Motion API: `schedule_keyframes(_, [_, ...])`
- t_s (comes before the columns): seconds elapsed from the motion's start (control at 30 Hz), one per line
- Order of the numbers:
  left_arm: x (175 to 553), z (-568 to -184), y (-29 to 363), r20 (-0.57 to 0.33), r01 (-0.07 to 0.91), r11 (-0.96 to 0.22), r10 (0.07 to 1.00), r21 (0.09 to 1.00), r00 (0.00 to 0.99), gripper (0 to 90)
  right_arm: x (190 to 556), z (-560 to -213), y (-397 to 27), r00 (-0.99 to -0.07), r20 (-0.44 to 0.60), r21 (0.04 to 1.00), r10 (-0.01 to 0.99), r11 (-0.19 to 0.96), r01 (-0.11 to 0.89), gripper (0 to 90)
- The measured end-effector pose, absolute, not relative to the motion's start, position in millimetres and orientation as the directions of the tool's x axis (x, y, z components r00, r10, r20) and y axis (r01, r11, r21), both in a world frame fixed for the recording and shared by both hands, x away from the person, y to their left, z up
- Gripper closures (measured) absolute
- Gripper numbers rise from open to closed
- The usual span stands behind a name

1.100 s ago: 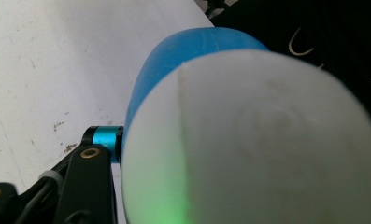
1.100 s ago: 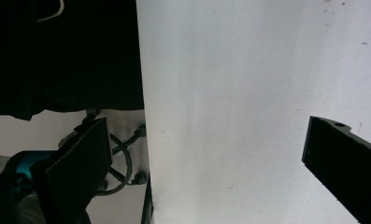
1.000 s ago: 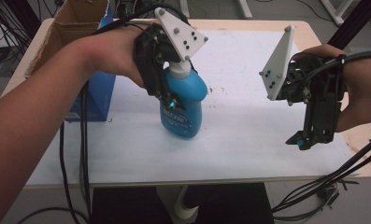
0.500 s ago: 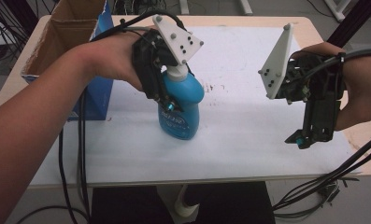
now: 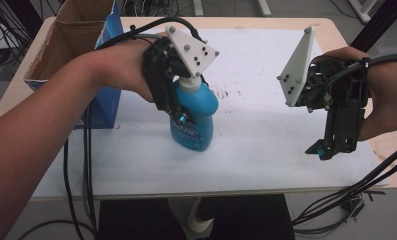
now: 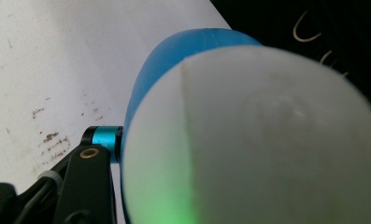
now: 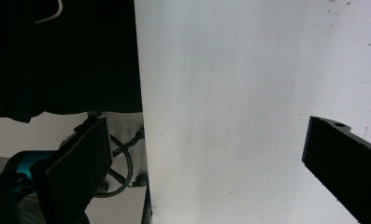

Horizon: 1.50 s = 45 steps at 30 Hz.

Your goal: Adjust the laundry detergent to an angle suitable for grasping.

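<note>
A blue bottle (image 5: 196, 127) with a white cap (image 5: 188, 84) is at the middle of the white table sheet, leaning a little. My left gripper (image 5: 185, 118) is shut on it just under the cap, coming in from the left. In the left gripper view the blurred white cap (image 6: 267, 140) is very close, the blue body (image 6: 174, 56) shows behind it, and one fingertip (image 6: 101, 139) presses on its side. My right gripper (image 5: 328, 148) hangs over the sheet's right part, pointing down. It is open, with its jaws wide apart in the right gripper view (image 7: 211, 163) and nothing between them.
An open cardboard box (image 5: 68, 35) stands at the back left with a blue carton (image 5: 106, 107) against it. Faint brown stains (image 5: 231, 93) mark the sheet. The table's front edge (image 5: 211, 192) is near, with cables (image 5: 336, 205) hanging below.
</note>
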<state>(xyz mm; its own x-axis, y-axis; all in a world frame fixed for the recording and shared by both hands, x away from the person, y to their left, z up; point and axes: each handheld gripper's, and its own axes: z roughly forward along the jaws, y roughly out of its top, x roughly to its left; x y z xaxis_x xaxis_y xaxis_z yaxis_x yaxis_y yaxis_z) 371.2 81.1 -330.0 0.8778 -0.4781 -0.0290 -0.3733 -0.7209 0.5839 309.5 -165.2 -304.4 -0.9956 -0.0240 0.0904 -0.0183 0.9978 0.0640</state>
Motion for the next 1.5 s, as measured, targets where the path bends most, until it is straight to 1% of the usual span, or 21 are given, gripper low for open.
schedule_keyframes(0.23, [370.4, -328.9, 80.2, -0.034, -0.363, -0.728, -0.467, 0.581, 0.884, 40.4, 308.1, -304.1, -165.3, -0.996, 0.09, 0.064, -0.025, 0.998, -0.019, 1.1])
schedule_keyframes(0.37, [369.6, -324.9, 80.7, -0.04, -0.344, -0.722, -0.457, 0.601, 0.888, 35.6, 307.6, -304.0, -165.2, -0.996, 0.089, 0.064, -0.026, 0.998, -0.021, 1.1])
schedule_keyframes(0.4, [369.3, -324.4, 80.6, -0.041, -0.343, -0.725, -0.454, 0.597, 0.89, 32.6, 307.3, -303.9, -164.9, -0.996, 0.089, 0.062, -0.023, 0.998, -0.017, 1.2])
schedule_keyframes(0.53, [367.7, -324.2, 81.0, -0.044, -0.336, -0.743, -0.44, 0.579, 0.897, 28.7, 307.7, -303.5, -164.1, -0.996, 0.089, 0.062, -0.029, 0.998, -0.023, 1.1])
schedule_keyframes(0.7, [367.9, -319.8, 85.1, -0.04, -0.327, -0.755, -0.423, 0.569, 0.905, 28.7, 308.0, -302.5, -162.1, -0.995, 0.088, 0.063, -0.035, 0.998, -0.03, 1.2])
schedule_keyframes(0.77, [368.3, -317.6, 86.9, -0.048, -0.314, -0.765, -0.409, 0.563, 0.911, 26.6, 307.9, -302.2, -161.5, -0.996, 0.086, 0.063, -0.036, 0.998, -0.03, 1.2])
schedule_keyframes(0.83, [368.6, -316.5, 88.0, -0.047, -0.313, -0.77, -0.405, 0.557, 0.913, 26.6, 308.1, -301.6, -161.1, -0.996, 0.085, 0.063, -0.037, 0.998, -0.032, 1.2])
schedule_keyframes(1.07, [368.2, -307.6, 95.3, -0.043, -0.288, -0.809, -0.359, 0.512, 0.932, 22.4, 309.9, -300.6, -158.8, -0.995, 0.081, 0.063, -0.053, 0.997, -0.048, 1.1])
schedule_keyframes(1.3, [369.1, -297.9, 104.9, -0.03, -0.261, -0.859, -0.304, 0.44, 0.952, 17.1, 311.2, -299.2, -158.7, -0.995, 0.08, 0.067, -0.064, 0.996, -0.058, 1.1])
schedule_keyframes(1.5, [370.3, -291.6, 111.7, -0.045, -0.221, -0.901, -0.255, 0.372, 0.966, 17.1, 312.9, -296.2, -157.8, -0.995, 0.073, 0.079, -0.07, 0.995, -0.064, 1.1])
